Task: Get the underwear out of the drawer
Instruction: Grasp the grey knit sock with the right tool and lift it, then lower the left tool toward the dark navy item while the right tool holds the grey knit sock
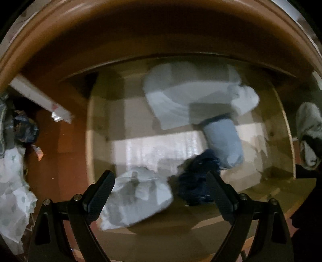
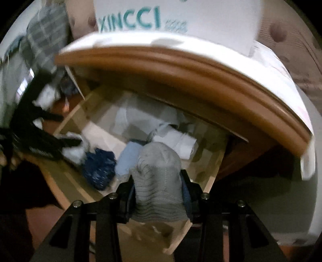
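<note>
An open wooden drawer [image 1: 285, 125] juts from under the brown lip of a cabinet top [image 1: 140, 26], which overhangs its rear half; only the front half lies clear from above. The side walls close in left and right, and bare liner shows down the middle between the clothes.

Inside, a pale folded garment [image 1: 181, 96] fills the back, a light-blue roll [image 1: 223, 145] lies just ahead of it, and a dark navy piece [image 1: 195, 177] sits beside a crumpled white piece [image 1: 138, 197] near the front wall. A white box lettered "XINCCI" [image 2: 177, 18] stands on the cabinet top. Patterned white cloth [image 1: 14, 181] lies on the floor left of the drawer.

The left gripper [image 1: 161, 191] hangs over the front of the drawer with its jaws spread wide, the white piece between them and the navy piece by the right finger; motion blur hides whether either finger touches cloth.

The right gripper [image 2: 159, 199] is clamped tight on grey underwear [image 2: 159, 181], which bulges up between the fingers above the drawer's near right corner, clear of the clothes below.
</note>
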